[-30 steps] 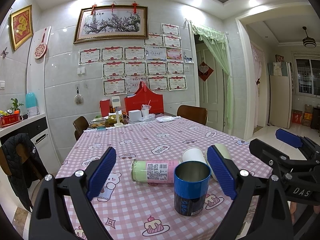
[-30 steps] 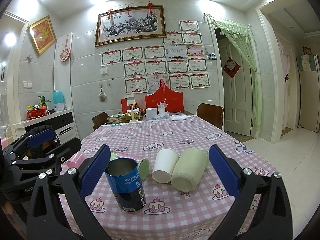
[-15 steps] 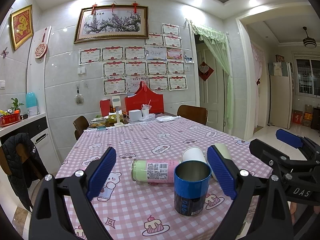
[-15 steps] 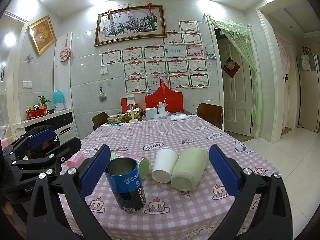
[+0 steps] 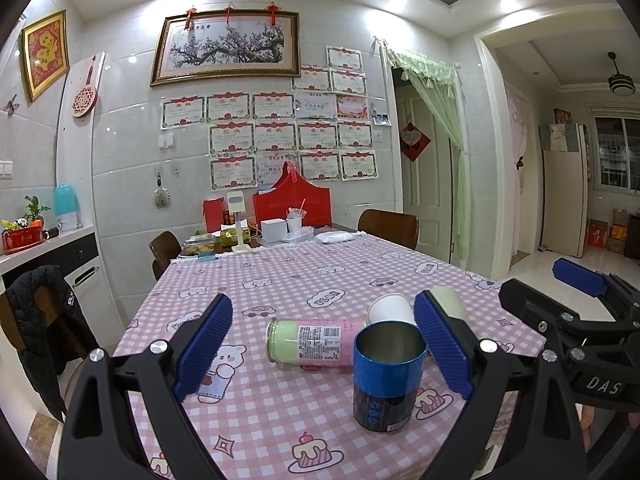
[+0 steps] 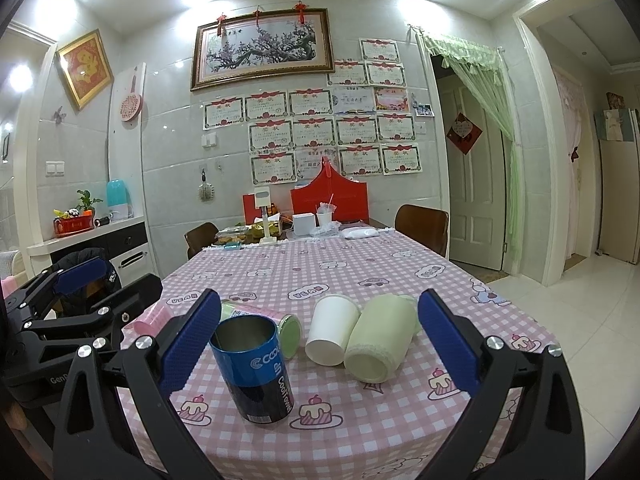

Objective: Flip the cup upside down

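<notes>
A blue and black metal cup (image 5: 386, 376) stands upright, mouth up, near the front edge of the pink checked table (image 5: 320, 280); it also shows in the right wrist view (image 6: 256, 368). Behind it lie a pink and green bottle (image 5: 314, 344), a white paper cup (image 6: 330, 334) and a pale green cup (image 6: 380, 338), all on their sides. My left gripper (image 5: 324, 348) is open and empty, with the blue cup just inside its right finger. My right gripper (image 6: 320, 348) is open and empty, with the blue cup by its left finger.
The table's far end holds a red box (image 5: 292, 206), a white box (image 5: 272, 230), a small lamp (image 5: 238, 220) and food packs. Brown chairs (image 5: 388, 226) stand at the far sides. A counter with a jacket-draped chair (image 5: 36, 320) is at the left.
</notes>
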